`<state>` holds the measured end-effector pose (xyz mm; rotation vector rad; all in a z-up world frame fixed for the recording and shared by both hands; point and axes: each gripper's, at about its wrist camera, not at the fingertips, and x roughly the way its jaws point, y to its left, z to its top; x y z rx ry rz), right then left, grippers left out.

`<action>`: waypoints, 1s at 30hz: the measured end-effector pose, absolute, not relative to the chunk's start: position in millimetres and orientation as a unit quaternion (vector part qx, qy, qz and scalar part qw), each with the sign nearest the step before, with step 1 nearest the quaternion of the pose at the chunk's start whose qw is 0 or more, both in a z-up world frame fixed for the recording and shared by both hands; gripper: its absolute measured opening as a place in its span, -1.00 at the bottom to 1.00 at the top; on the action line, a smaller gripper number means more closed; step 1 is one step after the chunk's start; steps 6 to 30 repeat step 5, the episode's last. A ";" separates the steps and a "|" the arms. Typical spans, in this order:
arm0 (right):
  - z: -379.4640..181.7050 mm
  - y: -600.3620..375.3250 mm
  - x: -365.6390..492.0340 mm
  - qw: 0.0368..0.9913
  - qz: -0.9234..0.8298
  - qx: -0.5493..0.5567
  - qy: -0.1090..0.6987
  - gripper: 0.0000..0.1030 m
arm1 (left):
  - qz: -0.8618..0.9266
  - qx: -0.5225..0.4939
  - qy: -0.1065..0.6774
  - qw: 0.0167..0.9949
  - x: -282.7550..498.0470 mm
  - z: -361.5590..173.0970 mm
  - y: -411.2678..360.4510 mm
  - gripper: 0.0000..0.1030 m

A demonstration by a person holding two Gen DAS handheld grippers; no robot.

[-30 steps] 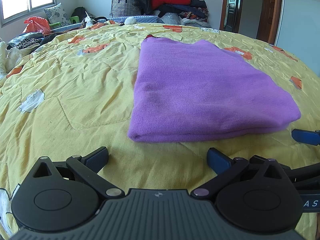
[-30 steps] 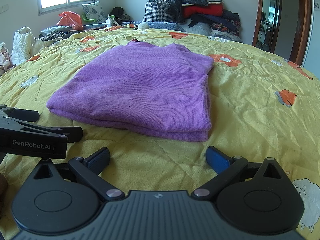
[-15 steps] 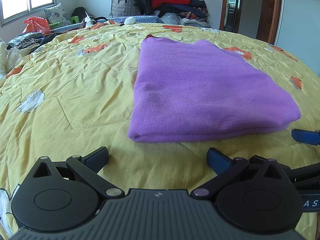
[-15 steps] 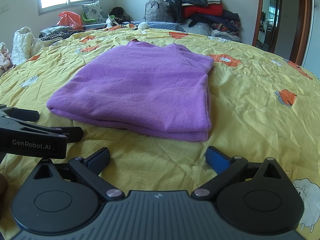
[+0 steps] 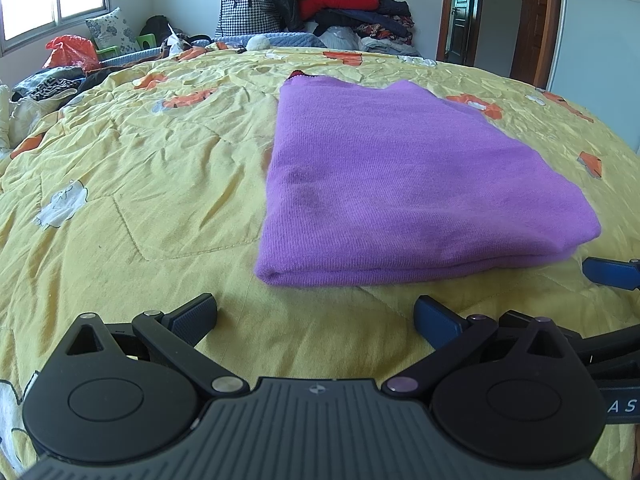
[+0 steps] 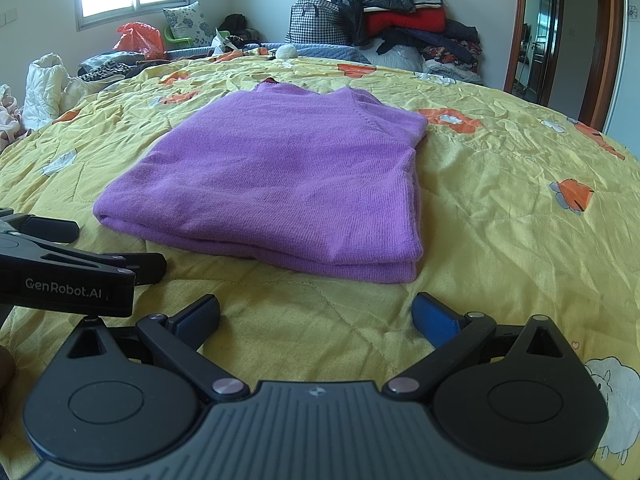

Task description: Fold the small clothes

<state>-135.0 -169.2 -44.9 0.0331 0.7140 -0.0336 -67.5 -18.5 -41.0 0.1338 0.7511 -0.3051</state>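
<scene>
- Nothing has changed over the last second: both views match the earlier frames, with no shift in cloth or claws.
- Purple sweater lies folded into a flat rectangle on the yellow bedspread, near the middle of the bed; same sweater in the right view.
- Near edge shows stacked layers, rounded fold at the near left corner, layered edges at the near right corner. A bit of neckline and a dark-red trim shows at the far end.
- Left claw released, jaws spread wide, nothing between them; it sits just short of the sweater's near edge, not touching.
- Right claw also released, jaws wide, empty, apart from the sweater.
- In the right view the left claw shows from the side at the left edge, near the sweater's near left corner, apart from it.
- Judgement: no motion plus both claws free reads as a pause after a fold; this garment looks about done, or one more fold across is pending. Can't tell which.
- If another fold: grab both near corners, catch all layers, or the stack will splay.
- Background: clothes pile and checked bag at the far side, orange plastic bag by the window. Not involved.
</scene>
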 end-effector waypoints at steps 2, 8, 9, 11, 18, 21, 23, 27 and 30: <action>-44.8 -169.2 -134.9 0.937 -0.016 0.016 0.349 1.00 | -0.148 0.065 0.365 0.917 -67.8 -41.1 -18.3 1.00; -44.8 -169.2 -134.9 0.937 -0.017 0.016 0.349 1.00 | -0.148 0.066 0.364 0.917 -67.8 -41.0 -19.2 1.00; -44.8 -169.2 -134.9 0.937 -0.017 0.016 0.349 1.00 | -0.148 0.066 0.364 0.917 -67.8 -41.0 -19.2 1.00; -44.8 -169.2 -134.9 0.937 -0.017 0.016 0.349 1.00 | -0.148 0.066 0.364 0.917 -67.8 -41.0 -19.2 1.00; -44.8 -169.2 -134.9 0.937 -0.017 0.016 0.349 1.00 | -0.148 0.066 0.364 0.917 -67.8 -41.0 -19.2 1.00; -44.8 -169.2 -134.9 0.937 -0.017 0.016 0.349 1.00 | -0.148 0.066 0.364 0.917 -67.8 -41.0 -19.2 1.00; -44.8 -169.2 -134.9 0.937 -0.017 0.016 0.349 1.00 | -0.148 0.066 0.364 0.917 -67.8 -41.0 -19.2 1.00; -44.8 -169.2 -134.9 0.937 -0.017 0.016 0.349 1.00 | -0.148 0.066 0.364 0.917 -67.8 -41.0 -19.2 1.00; -44.8 -169.2 -134.9 0.937 -0.017 0.016 0.349 1.00 | -0.148 0.066 0.364 0.917 -67.8 -41.0 -19.2 1.00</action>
